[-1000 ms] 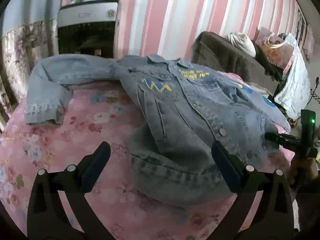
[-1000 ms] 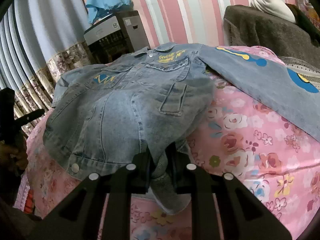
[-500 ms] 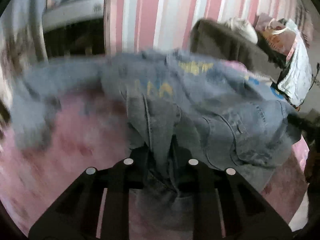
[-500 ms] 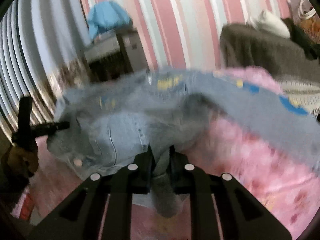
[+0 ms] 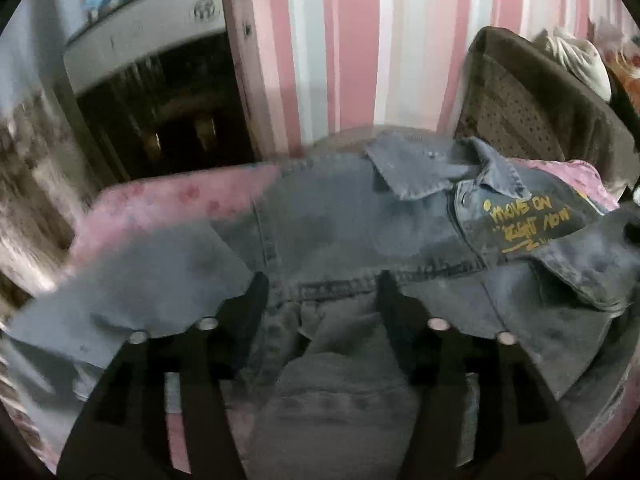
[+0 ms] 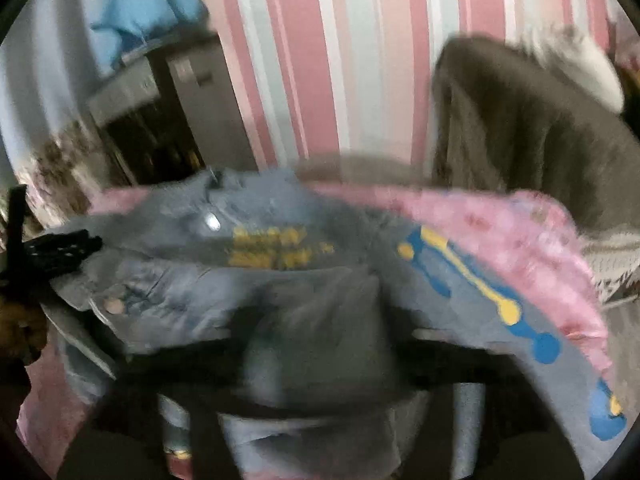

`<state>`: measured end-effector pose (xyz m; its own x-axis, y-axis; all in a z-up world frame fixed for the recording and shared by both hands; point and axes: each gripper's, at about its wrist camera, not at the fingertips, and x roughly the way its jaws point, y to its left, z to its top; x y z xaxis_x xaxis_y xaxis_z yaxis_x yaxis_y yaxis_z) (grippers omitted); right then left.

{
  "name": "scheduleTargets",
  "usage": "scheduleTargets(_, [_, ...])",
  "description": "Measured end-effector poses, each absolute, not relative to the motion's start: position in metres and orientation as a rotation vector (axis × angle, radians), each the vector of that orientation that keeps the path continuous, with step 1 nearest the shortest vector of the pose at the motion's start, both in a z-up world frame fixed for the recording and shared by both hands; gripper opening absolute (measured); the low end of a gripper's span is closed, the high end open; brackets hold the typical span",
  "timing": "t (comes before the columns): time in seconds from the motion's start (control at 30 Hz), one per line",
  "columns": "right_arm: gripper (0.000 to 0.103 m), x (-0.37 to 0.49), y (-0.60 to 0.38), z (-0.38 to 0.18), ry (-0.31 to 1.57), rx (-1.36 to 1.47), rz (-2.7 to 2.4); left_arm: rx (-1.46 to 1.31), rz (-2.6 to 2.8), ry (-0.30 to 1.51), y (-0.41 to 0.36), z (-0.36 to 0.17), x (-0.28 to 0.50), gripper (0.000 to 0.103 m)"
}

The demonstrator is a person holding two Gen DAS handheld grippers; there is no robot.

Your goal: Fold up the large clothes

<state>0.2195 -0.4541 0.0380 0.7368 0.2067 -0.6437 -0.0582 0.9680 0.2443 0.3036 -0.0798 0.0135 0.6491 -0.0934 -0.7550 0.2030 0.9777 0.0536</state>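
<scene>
A blue denim jacket [image 5: 360,216] with yellow lettering lies on a pink floral bed [image 5: 176,196], its lower half folded up toward the collar. My left gripper [image 5: 322,288] is open, its fingers standing apart over the folded hem. In the right wrist view the jacket [image 6: 272,248] is blurred; my right gripper [image 6: 320,336] is low in the frame with denim bunched between its fingers, and the blur hides how the jaws stand. A sleeve with blue and yellow print [image 6: 480,292] runs to the right.
A striped pink wall stands behind the bed. A dark cabinet [image 5: 160,92] with a blue cloth on top is at the back left. A brown covered chair [image 5: 540,112] stands at the back right. The left gripper shows at the left edge of the right wrist view [image 6: 48,248].
Both grippers carried the jacket's hem up toward the collar. The left gripper, open a second ago, shut on the hem and has now opened. The right view is more blurred.
</scene>
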Motion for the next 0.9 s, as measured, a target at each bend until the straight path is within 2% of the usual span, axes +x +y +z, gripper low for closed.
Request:
scheduleTargets(0.13, [0.083, 0.173, -0.479, 0.049, 0.634, 0.296, 0.172, 0.189, -0.217, 0.815, -0.068, 0.024, 0.273, 0.094])
scheduleTargets(0.2, [0.092, 0.138, -0.493, 0.054, 0.565, 0.330, 0.167, 0.175, -0.238, 0.796, -0.052, 0.035, 0.253, 0.097])
scheduleTargets(0.4, [0.092, 0.105, -0.493, 0.044, 0.553, 0.353, 0.184, 0.073, -0.247, 0.744, -0.013, 0.054, 0.205, 0.100])
scheduleTargets(0.6, [0.090, 0.151, -0.487, 0.030, 0.626, 0.310, 0.061, 0.052, -0.230, 0.804, -0.021, 0.026, 0.230, 0.100])
scheduleTargets(0.63, [0.087, 0.161, -0.489, 0.027, 0.642, 0.324, 0.055, 0.044, -0.213, 0.821, -0.022, 0.021, 0.238, 0.100])
scheduleTargets(0.67, [0.073, 0.170, -0.490, 0.023, 0.671, 0.338, 0.074, 0.037, -0.212, 0.833, -0.023, 0.016, 0.242, 0.100])
scheduleTargets(0.7, [0.042, 0.177, -0.489, 0.020, 0.690, 0.349, 0.092, 0.032, -0.213, 0.848, -0.024, 0.012, 0.246, 0.097])
scheduleTargets(0.73, [0.026, 0.180, -0.489, 0.018, 0.697, 0.351, 0.107, 0.038, -0.213, 0.862, -0.025, 0.007, 0.249, 0.091])
scheduleTargets(0.77, [0.007, 0.183, -0.486, 0.017, 0.706, 0.337, 0.110, 0.052, -0.223, 0.870, -0.028, 0.003, 0.251, 0.075])
scheduleTargets(0.8, [0.007, 0.186, -0.485, 0.015, 0.718, 0.323, 0.113, 0.063, -0.240, 0.884, -0.030, -0.001, 0.252, 0.062])
scheduleTargets(0.83, [0.007, 0.188, -0.485, 0.014, 0.726, 0.321, 0.117, 0.067, -0.260, 0.901, -0.033, -0.005, 0.253, 0.056])
scheduleTargets(0.9, [0.005, 0.183, -0.486, 0.016, 0.708, 0.317, 0.122, 0.045, -0.288, 0.914, -0.035, -0.008, 0.252, 0.033])
